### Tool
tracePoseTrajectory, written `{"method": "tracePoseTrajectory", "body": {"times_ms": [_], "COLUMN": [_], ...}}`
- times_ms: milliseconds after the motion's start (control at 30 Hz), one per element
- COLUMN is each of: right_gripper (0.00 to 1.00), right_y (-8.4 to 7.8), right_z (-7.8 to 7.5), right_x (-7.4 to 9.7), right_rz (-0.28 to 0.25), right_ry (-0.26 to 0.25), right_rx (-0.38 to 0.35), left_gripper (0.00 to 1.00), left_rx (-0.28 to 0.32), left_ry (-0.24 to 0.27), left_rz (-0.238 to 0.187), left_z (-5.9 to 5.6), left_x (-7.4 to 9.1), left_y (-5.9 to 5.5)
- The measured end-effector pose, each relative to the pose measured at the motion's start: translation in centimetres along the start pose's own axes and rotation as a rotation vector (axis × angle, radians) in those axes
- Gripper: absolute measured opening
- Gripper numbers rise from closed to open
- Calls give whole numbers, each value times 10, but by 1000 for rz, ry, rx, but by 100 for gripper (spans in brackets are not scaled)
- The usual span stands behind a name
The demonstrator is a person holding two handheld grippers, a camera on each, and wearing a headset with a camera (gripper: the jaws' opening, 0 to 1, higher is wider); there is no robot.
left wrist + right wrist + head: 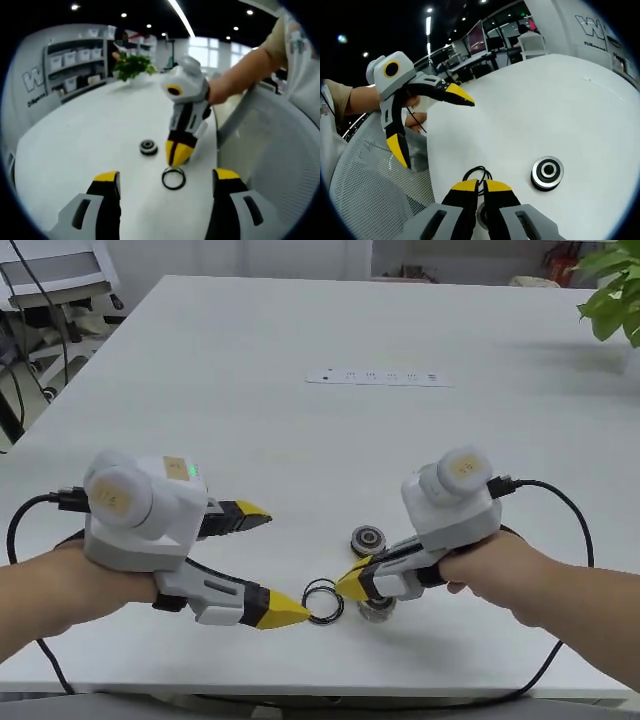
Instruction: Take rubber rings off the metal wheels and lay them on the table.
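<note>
1. We are seeing a smooth, matte white surface (300,440) carrying all the task parts near its front edge.
2. The left tool (268,562) (166,175) (437,132) is hanging released, with its black, yellow-tipped, pointed jaws spread wide and gripping nothing.
3. The right tool (350,585) (177,154) (481,186) is clenched, its yellow wedge tips pressed together and pointing down at the surface. We cannot tell whether it is nipping a ring edge.
4. The thin black rubber rings (323,601) (173,178) (478,173) are lying flat on the surface as overlapping round loops. They are sitting just ahead of the right tool's tips and between the two tools.
5. One metal wheel (368,539) (148,147) (547,172) is lying flat just beyond the rings. It is a small round disc with a shiny silver face, a dark hub and a dark band around it.
6. A second metal wheel (378,606) (481,216) is sitting under the right tool, glinting and partly hidden.
7. A flat white power strip (378,377) is lying well beyond, mid-surface.
8. Green plant leaves (615,290) are showing at the far right corner.
</note>
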State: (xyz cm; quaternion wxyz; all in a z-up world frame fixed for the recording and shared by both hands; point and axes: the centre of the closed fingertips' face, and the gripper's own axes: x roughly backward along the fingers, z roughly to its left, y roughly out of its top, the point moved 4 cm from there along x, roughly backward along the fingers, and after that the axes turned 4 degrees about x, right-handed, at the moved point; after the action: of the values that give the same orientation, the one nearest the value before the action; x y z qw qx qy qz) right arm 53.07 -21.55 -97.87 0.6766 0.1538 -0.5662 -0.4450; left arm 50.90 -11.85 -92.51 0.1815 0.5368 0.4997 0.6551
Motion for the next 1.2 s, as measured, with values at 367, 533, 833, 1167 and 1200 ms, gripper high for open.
{"method": "tracePoseTrajectory", "body": {"times_ms": [367,533,833,1167,1200], "right_gripper": [9,14,20,25,24], "right_y": [5,10,13,4,2], "right_z": [-2,-10,-24,-46,-48], "right_x": [8,17,40,52,52], "right_rz": [-35,-71,-135,-143,-142], "right_ry": [-8,-36,-108,-186,-194], "right_rx": [-4,-7,-24,-5,-7], "left_gripper": [76,76,75,73,72], "left_rx": [0,3,30,51,53], "left_ry": [-1,2,10,18,19], "left_rz": [13,4,-1,-7,-6], "left_z": [3,6,16,29,30], "left_x": [-3,-4,-10,-22,-24], "left_y": [2,7,10,16,16]}}
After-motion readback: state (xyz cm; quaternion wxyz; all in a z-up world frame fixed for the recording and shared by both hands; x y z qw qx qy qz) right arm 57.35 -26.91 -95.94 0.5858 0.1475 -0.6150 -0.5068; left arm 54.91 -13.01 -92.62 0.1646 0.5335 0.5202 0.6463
